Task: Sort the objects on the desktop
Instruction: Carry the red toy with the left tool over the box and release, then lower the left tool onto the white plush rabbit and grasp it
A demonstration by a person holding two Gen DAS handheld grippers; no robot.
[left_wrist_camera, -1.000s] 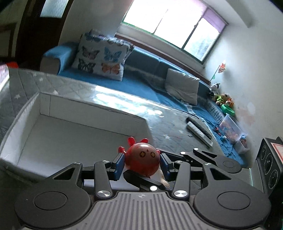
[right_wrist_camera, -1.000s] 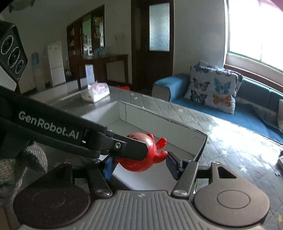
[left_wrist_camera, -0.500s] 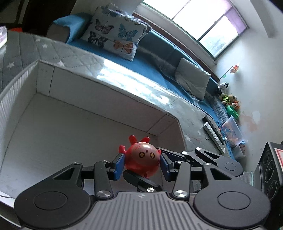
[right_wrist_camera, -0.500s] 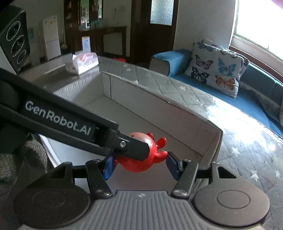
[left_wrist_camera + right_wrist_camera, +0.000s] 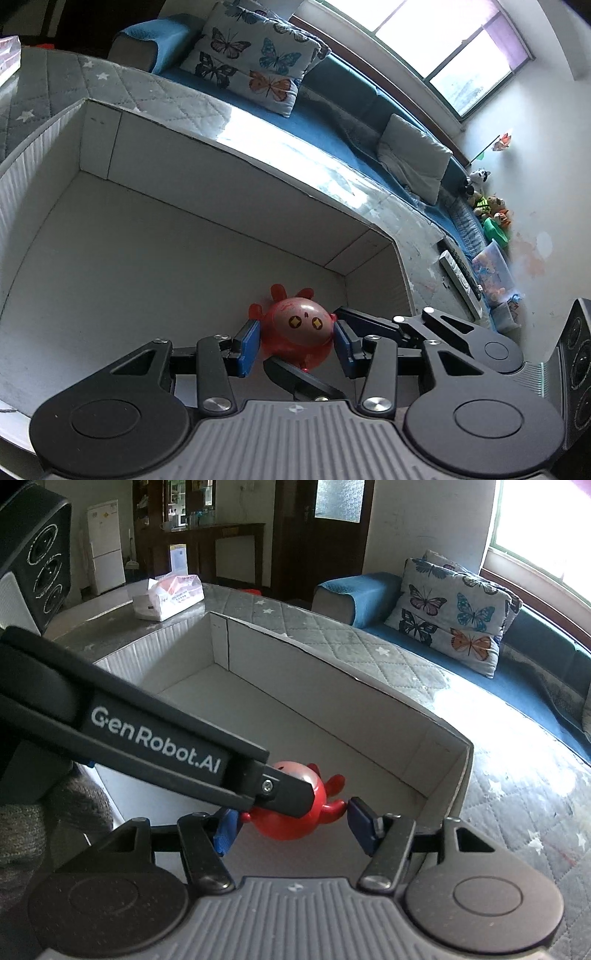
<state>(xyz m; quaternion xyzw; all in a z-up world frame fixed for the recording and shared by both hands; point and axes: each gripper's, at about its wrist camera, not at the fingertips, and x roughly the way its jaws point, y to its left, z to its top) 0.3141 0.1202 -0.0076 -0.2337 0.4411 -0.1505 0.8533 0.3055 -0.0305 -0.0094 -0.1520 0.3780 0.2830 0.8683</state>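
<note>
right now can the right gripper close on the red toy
Probably yes: the red toy sits between the open pads of the right gripper. But the left gripper clamps it, one finger lying across its top, so the fit looks crowded.

**Daylight from the window, glare on the desk cover**

Both views are lit by daylight from a window (image 5: 454,59) that is blown out to near white, in the left view at the top and in the right view at the upper right edge (image 5: 546,535). A bright glare patch lies on the shiny quilted desk cover (image 5: 295,155) behind the white box (image 5: 207,184), whose inside is evenly and softly lit. The dark room with the door (image 5: 336,528) is dim. Fisheye bending curves straight edges, strongest toward the black corners. The red toy (image 5: 295,332) is sharp; no motion blur shows.
</note>
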